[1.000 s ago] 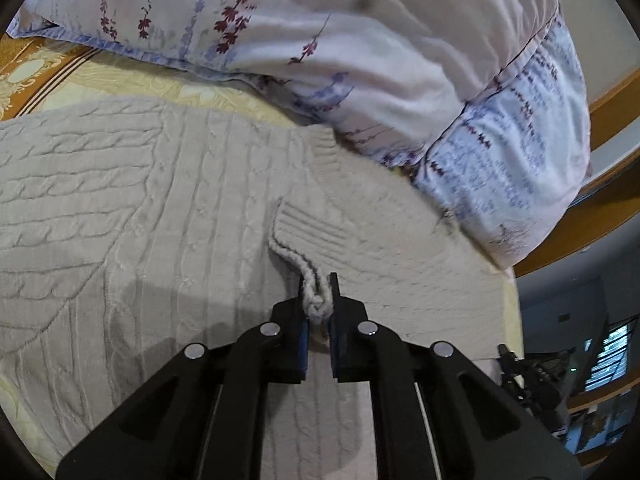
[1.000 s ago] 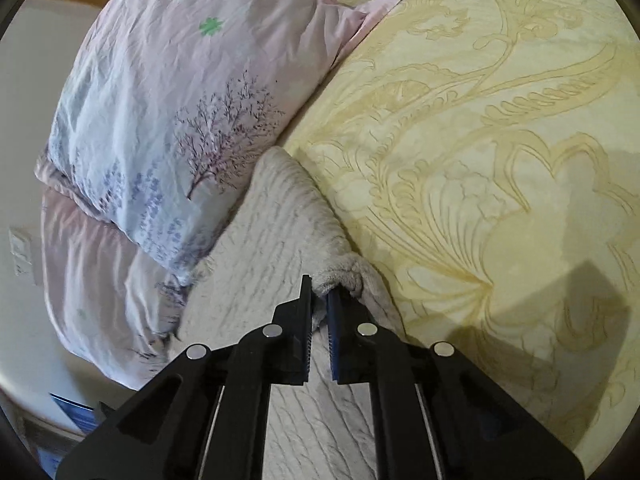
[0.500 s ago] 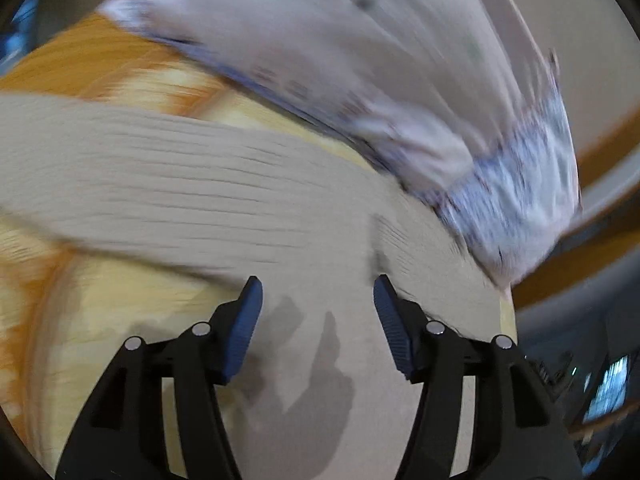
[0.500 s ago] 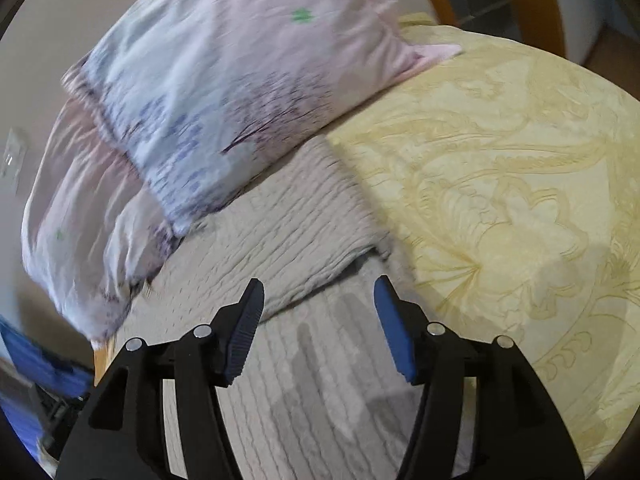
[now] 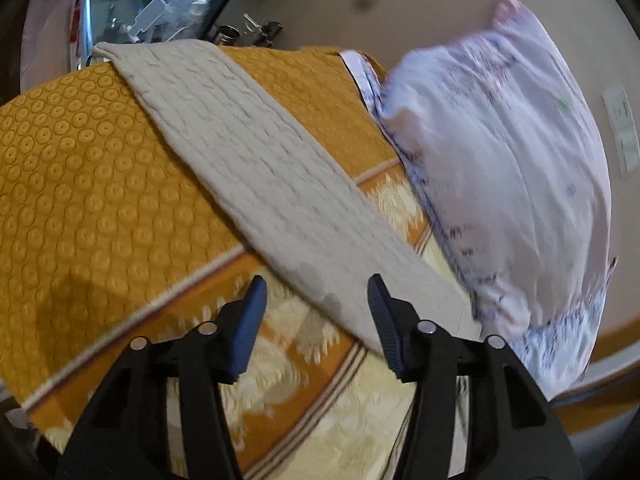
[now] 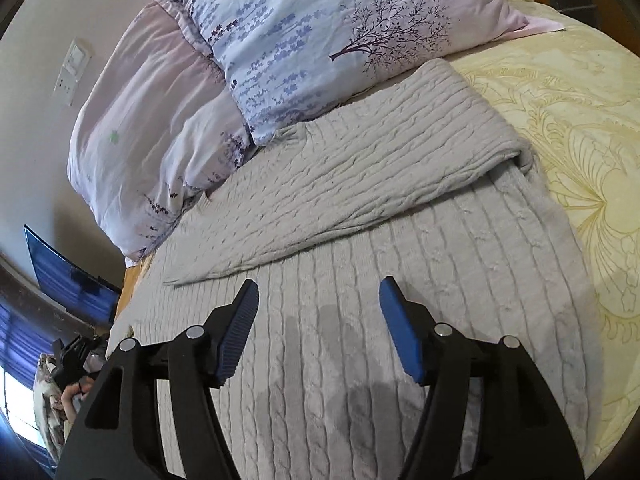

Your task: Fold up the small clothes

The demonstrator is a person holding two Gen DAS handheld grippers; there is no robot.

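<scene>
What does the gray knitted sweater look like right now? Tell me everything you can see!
The sweater is pale gray-beige cable knit, soft and thick looking. It lies flat on the yellow patterned bedspread. One sleeve is folded across the body, its end near the open right gripper. Its top edge meets the flowery pillow. In the left view a long stretch of it crosses the orange cover. Neither gripper touches it.

The left gripper (image 5: 314, 312), fingers (image 5: 250, 320) spread, hangs above a sweater sleeve (image 5: 256, 168) crossing the bedspread (image 5: 80, 168).
</scene>
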